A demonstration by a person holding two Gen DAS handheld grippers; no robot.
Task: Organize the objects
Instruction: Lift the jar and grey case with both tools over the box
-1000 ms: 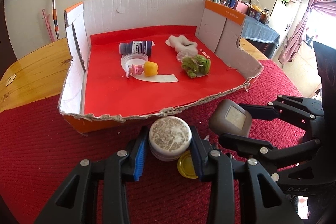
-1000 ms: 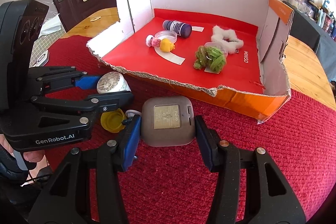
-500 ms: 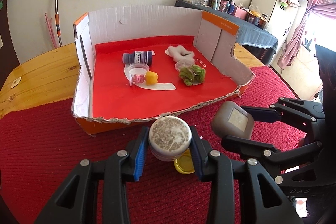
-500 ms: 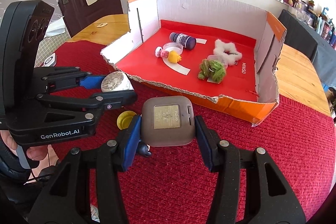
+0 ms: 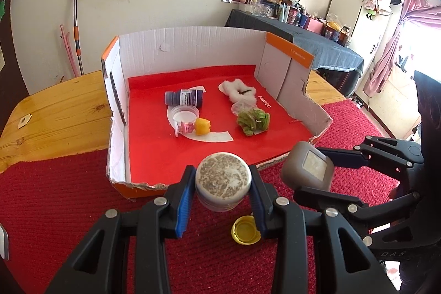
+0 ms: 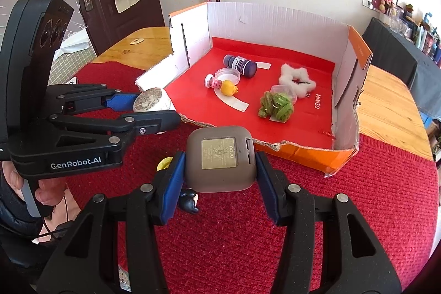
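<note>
Left wrist view: the left hand-held gripper [image 5: 222, 190] is clamped on a round white jar [image 5: 222, 183] with a speckled lid, blue pads pressing both its sides. A second ago the jar sat low over the red mat [image 5: 55, 197], hiding part of the yellow cap [image 5: 246, 232] lying there — now it is lifted clear, the cap shows whole beneath it, and the torn front edge of the cardboard box [image 5: 193, 57] sits lower against the jar. To the right, the right hand-held gripper [image 5: 314, 170] has come up the same way with a brown square case [image 5: 308, 170] gripped between its jaws.

Right wrist view: the case [image 6: 220, 159] is held by its two sides, off the mat, with a small dark figurine [image 6: 188, 201] and the yellow cap's edge left on the mat under it. The left hand-held gripper [image 6: 154, 108] hangs just beside the box's near corner with the jar [image 6: 151, 100]. Inside the box [image 6: 275, 18] a dark bottle [image 6: 239, 64], a clear round dish [image 6: 227, 73], a yellow toy [image 6: 228, 87], a white fluffy piece [image 6: 296, 79] and a green bundle [image 6: 275, 106] lie untouched on the red liner.

Both pieces look picked up and clear — I'd judge the carry over the torn front wall and into the box comes next; the cap and figurine remain to be collected.
</note>
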